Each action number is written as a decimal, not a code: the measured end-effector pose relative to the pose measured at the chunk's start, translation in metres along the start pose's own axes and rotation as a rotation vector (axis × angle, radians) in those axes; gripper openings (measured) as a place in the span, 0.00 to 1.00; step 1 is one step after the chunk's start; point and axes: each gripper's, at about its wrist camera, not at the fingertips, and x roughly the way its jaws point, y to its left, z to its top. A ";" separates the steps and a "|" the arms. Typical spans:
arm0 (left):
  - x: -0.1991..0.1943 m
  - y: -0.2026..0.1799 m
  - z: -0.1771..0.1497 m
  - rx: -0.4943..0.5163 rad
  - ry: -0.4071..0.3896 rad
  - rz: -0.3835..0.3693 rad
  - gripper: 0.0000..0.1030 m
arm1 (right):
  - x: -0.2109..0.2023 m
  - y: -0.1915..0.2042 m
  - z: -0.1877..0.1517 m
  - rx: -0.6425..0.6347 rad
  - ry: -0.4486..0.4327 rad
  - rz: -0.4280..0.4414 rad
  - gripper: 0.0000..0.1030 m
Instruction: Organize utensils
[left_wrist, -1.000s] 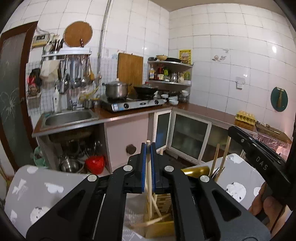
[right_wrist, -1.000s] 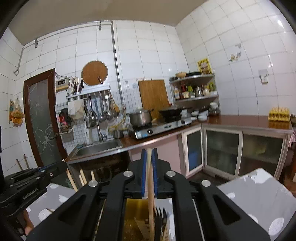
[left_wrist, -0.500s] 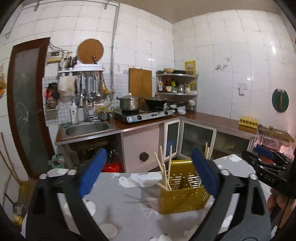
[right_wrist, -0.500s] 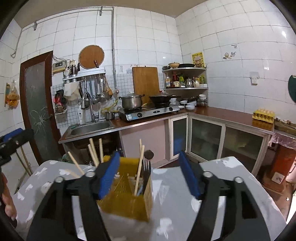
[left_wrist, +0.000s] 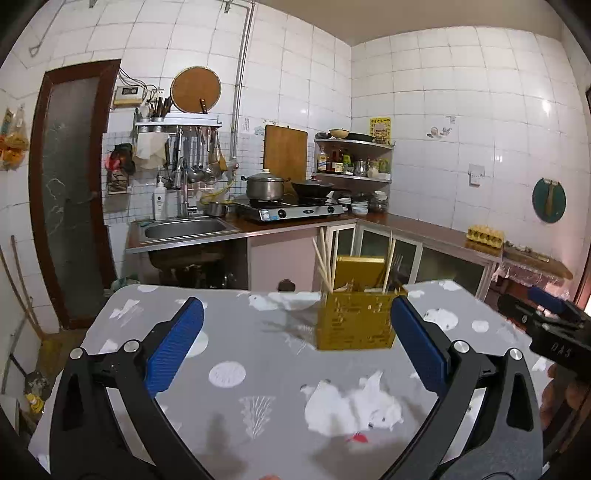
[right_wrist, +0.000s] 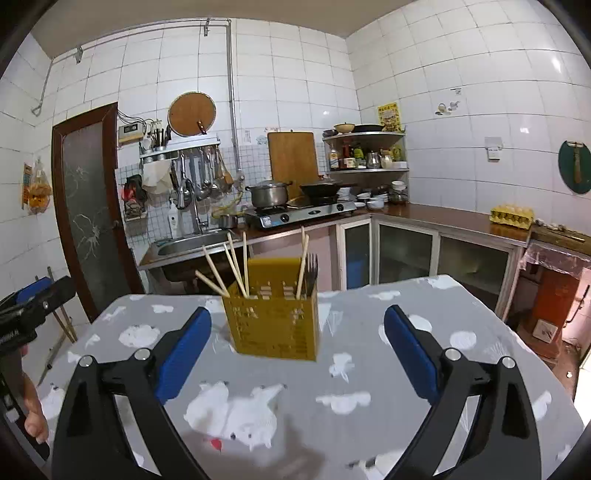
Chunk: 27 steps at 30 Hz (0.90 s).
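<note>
Yellow utensil holder (right_wrist: 275, 325) stands mid-table (right_wrist: 369, 369), bare cloth around; left gripper (left_wrist: 295, 343) released, right gripper (right_wrist: 295, 343) opening, empty.

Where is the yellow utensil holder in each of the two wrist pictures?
Left wrist view: the yellow utensil holder stands right of centre on the table, near the right blue pad.
Right wrist view: the holder stands slightly left of centre.
Shared landmark: the steel pot on the stove behind.

Right gripper (left_wrist: 554, 332) reads "DAS" (white letters).
</note>
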 end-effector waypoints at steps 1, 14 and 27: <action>-0.003 -0.002 -0.010 0.012 0.004 0.007 0.95 | -0.002 0.000 -0.008 -0.003 0.007 -0.003 0.90; -0.003 -0.007 -0.106 0.020 0.067 0.089 0.95 | -0.008 -0.004 -0.088 0.004 0.009 -0.050 0.91; -0.017 -0.019 -0.131 0.078 -0.023 0.142 0.95 | -0.006 0.025 -0.116 -0.129 -0.030 -0.116 0.91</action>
